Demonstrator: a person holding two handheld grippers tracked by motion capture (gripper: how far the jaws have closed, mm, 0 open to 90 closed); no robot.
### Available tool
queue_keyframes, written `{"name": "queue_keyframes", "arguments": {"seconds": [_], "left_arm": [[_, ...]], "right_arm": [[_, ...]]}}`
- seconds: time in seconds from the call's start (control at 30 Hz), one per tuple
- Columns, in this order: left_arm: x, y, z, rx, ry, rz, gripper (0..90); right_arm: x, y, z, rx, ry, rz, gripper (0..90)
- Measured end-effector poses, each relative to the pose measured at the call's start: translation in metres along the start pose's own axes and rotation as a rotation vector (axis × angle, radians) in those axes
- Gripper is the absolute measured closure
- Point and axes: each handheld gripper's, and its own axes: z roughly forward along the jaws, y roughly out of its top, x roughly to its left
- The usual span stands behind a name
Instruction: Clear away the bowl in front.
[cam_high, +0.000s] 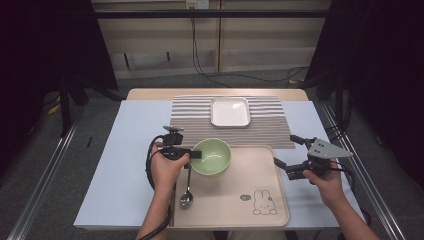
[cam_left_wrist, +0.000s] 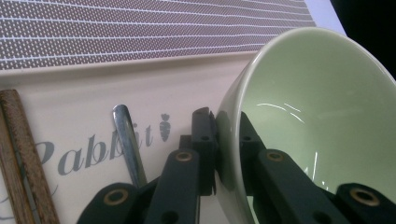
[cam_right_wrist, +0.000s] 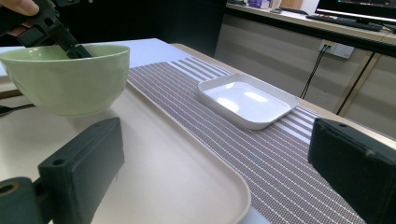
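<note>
Here the left tool (cam_high: 196, 154) pinches the glossy green bowl's (cam_high: 214, 159) rounded rim; the right tool (cam_high: 286, 152) gapes wide.

Tool (cam_left_wrist: 227, 149) astride green bowl (cam_left_wrist: 322, 116) rim

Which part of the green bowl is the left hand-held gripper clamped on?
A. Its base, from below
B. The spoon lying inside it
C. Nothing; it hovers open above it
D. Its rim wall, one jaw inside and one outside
D: in the left gripper view the left hand-held gripper has one jaw inside and one outside the wall of the green bowl, pinching the rim; the spoon lies on the tray beside it.
</note>
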Motion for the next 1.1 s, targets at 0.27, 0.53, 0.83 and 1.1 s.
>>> {"name": "queue_keyframes", "arguments": {"seconds": [0.27,0.53,0.83,1.1], "left_arm": [[0.000,-0.006,0.003,0.016,0.028,0.004,83.0],[0.003,-0.011,0.006,0.042,0.036,0.019,83.0],[0.004,-0.016,0.008,0.068,0.044,0.017,82.7],[0.003,-0.018,0.006,0.079,0.050,0.038,82.6]], "right_arm": [[0.000,0.000,0.000,-0.005,0.001,-0.003,3.2],[0.000,0.000,0.000,-0.005,-0.003,0.006,3.2],[0.000,0.000,0.000,-0.003,0.002,-0.008,3.2],[0.001,0.000,0.001,-0.003,-0.003,0.000,3.2]]}}
